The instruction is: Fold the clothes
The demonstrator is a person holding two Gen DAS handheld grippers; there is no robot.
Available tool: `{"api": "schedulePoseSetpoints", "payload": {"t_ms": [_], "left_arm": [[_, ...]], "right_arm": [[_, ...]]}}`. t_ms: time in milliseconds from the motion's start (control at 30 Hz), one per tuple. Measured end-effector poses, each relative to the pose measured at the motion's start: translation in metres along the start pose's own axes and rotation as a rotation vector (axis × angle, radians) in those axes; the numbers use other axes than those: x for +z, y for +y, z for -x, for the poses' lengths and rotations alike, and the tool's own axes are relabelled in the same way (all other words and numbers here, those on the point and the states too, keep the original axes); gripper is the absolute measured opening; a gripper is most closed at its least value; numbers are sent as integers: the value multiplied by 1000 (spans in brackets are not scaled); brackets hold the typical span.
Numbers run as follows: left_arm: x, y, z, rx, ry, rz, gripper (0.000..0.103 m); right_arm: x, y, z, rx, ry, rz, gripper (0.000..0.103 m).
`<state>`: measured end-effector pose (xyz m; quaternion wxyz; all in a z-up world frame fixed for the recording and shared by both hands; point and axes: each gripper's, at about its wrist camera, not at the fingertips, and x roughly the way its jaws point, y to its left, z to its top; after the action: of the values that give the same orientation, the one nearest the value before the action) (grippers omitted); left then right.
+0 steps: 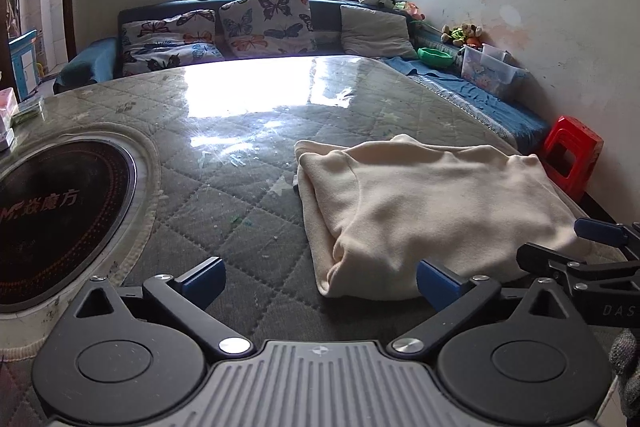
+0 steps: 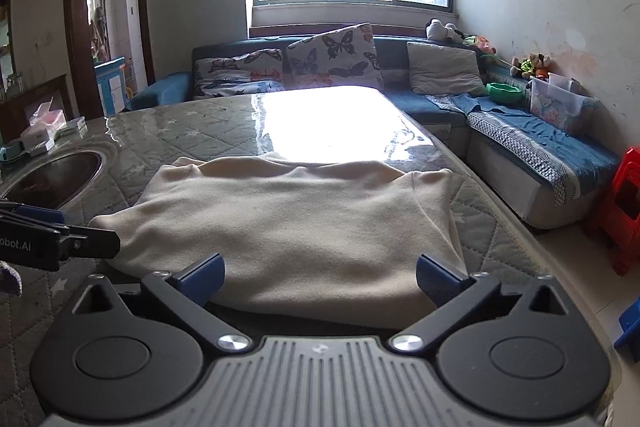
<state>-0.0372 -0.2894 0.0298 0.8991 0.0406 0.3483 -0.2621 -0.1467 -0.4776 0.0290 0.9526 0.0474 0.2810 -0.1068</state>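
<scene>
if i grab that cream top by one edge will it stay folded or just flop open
Likely flop: the cream top is soft cloth, sagging at its rounded folds with nothing stiff in it. It looks light, so one gripper could probably lift it, but the loose layers may slide apart. The glossy table cover suggests a push would slide and bunch it.

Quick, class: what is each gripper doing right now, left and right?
Left gripper: open, holding nothing; the cream garment lies just ahead.
Right gripper: open, holding nothing; jaws wide at the garment's near edge.
</scene>
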Motion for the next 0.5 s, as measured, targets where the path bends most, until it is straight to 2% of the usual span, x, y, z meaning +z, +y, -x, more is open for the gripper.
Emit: {"api": "schedulePoseSetpoints", "payload": {"t_ms": [200, 500], "left_arm": [[-11, -1, 12, 2, -23, -16, 103], [-28, -7, 28, 7, -52, -58, 103]], "right_arm": [[-8, 6, 12, -16, -13, 0, 103], [-20, 6, 29, 17, -29, -65, 103]]}}
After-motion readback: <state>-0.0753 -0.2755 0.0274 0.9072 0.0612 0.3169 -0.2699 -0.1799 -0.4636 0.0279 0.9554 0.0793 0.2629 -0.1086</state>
